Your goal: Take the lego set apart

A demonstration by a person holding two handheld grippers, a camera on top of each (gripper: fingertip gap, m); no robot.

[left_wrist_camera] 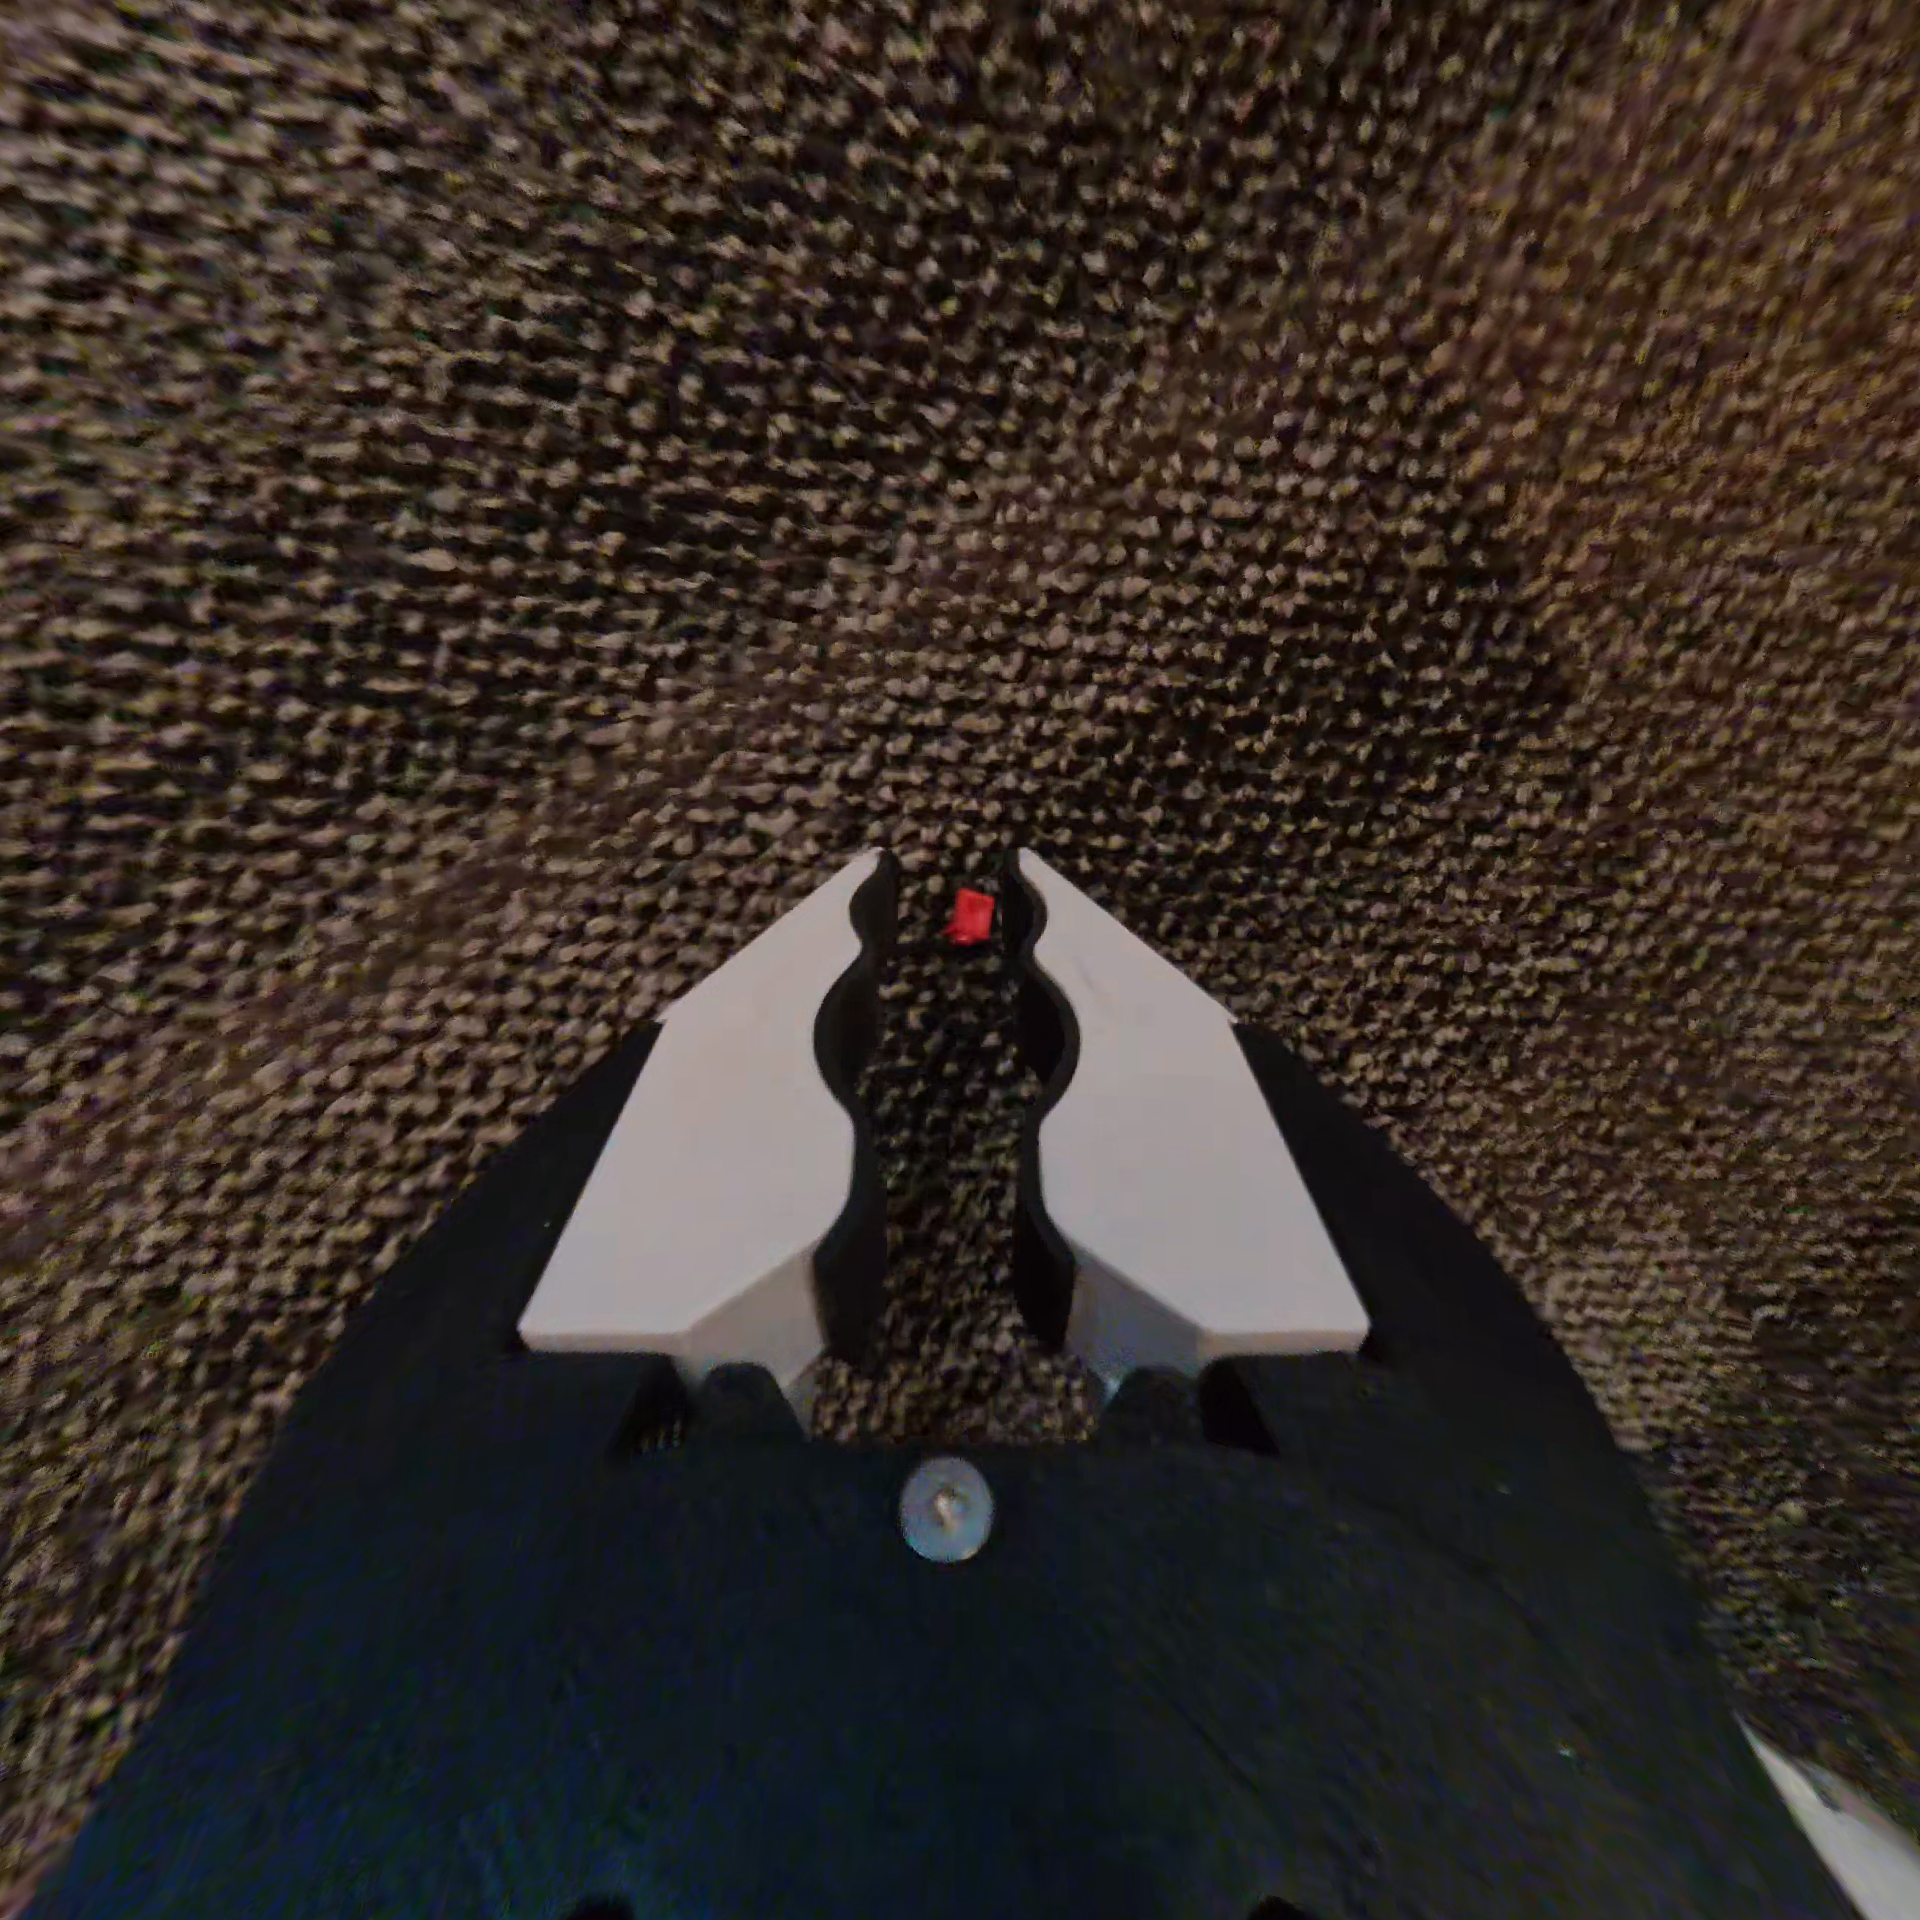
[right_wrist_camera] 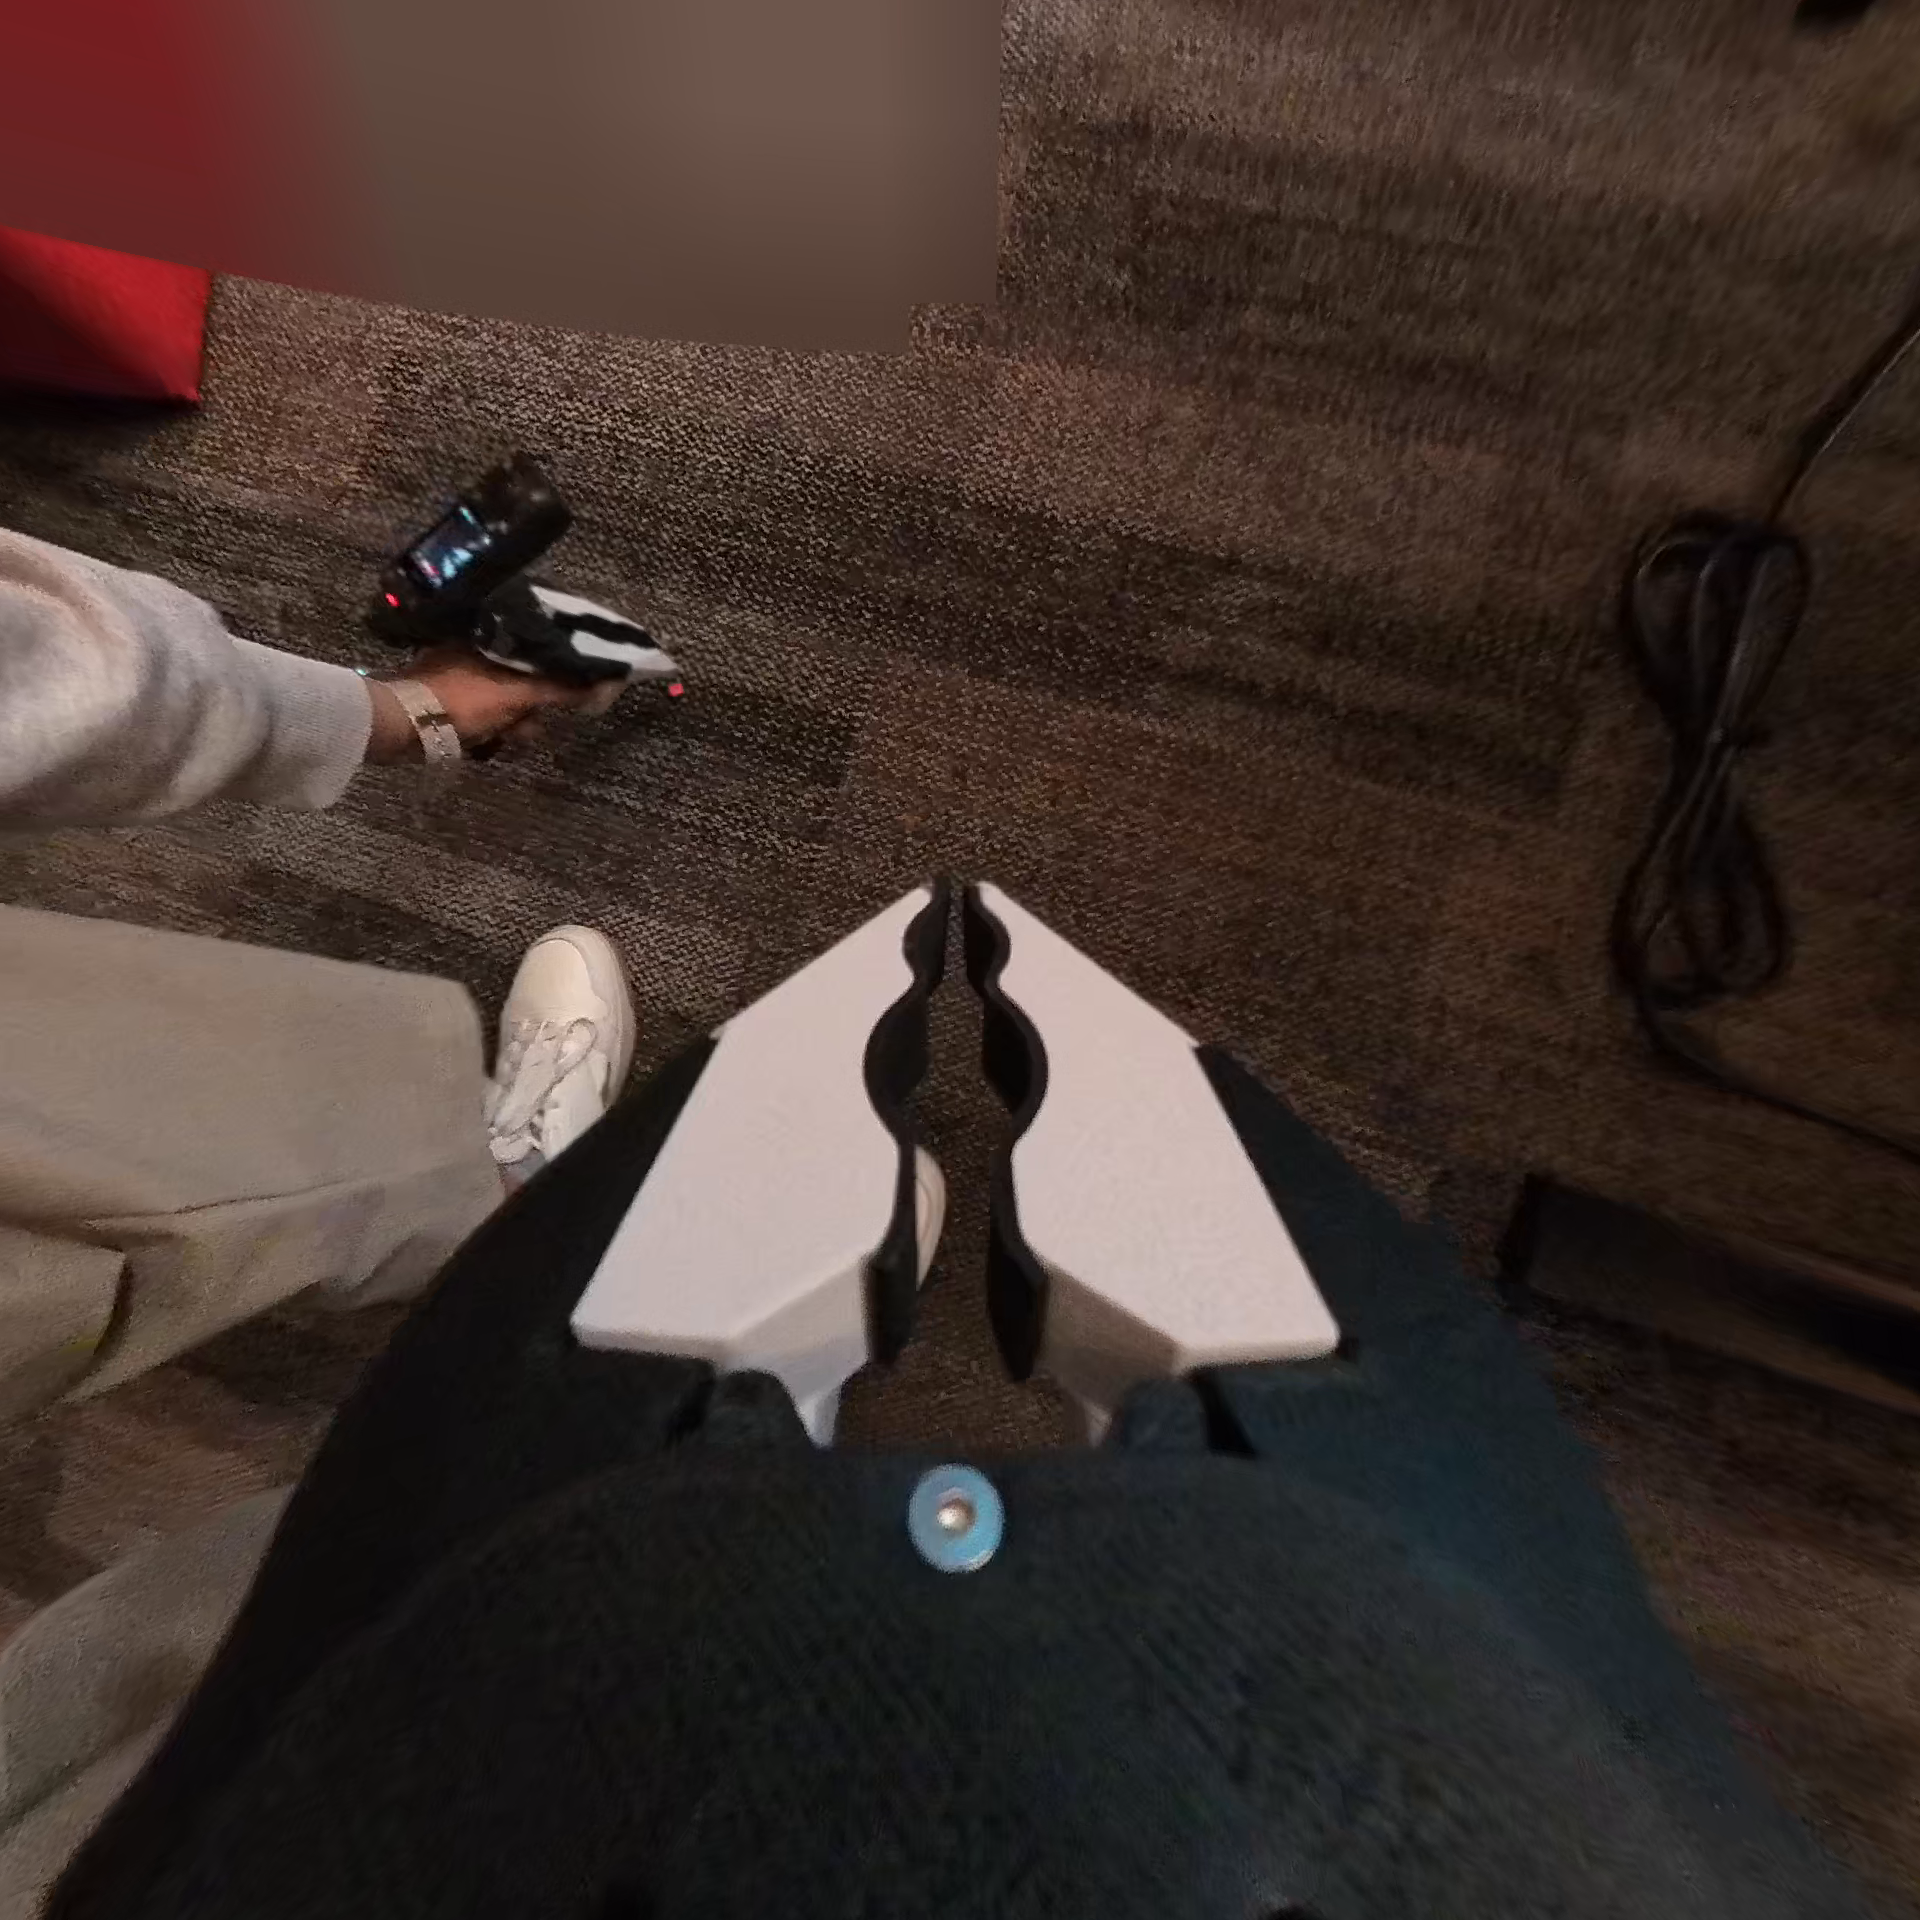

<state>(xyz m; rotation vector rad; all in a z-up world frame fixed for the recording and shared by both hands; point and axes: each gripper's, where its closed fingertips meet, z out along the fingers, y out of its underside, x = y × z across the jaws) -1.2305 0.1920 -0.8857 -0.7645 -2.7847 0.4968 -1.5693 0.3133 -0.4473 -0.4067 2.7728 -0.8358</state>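
Observation:
A small red lego piece [left_wrist_camera: 971, 916] lies on the brown speckled carpet [left_wrist_camera: 935, 416], between the tips of my left gripper [left_wrist_camera: 951, 862] and close to the right finger. The left jaws stand a little apart and are wider than the piece; I cannot tell whether the finger touches it. In the right wrist view the left gripper [right_wrist_camera: 660, 665] is held low by a hand, tips at the carpet, with the red piece [right_wrist_camera: 675, 689] just at them. My right gripper [right_wrist_camera: 956, 894] is shut, empty, and held high above the carpet.
A person's sleeve [right_wrist_camera: 156, 686], beige trouser leg [right_wrist_camera: 208, 1122] and white shoe [right_wrist_camera: 566, 1029] are on the left. A coiled black cable [right_wrist_camera: 1714, 769] lies on the right, with a dark furniture edge [right_wrist_camera: 1704, 1278] below it. A red object [right_wrist_camera: 94, 312] is at the far left.

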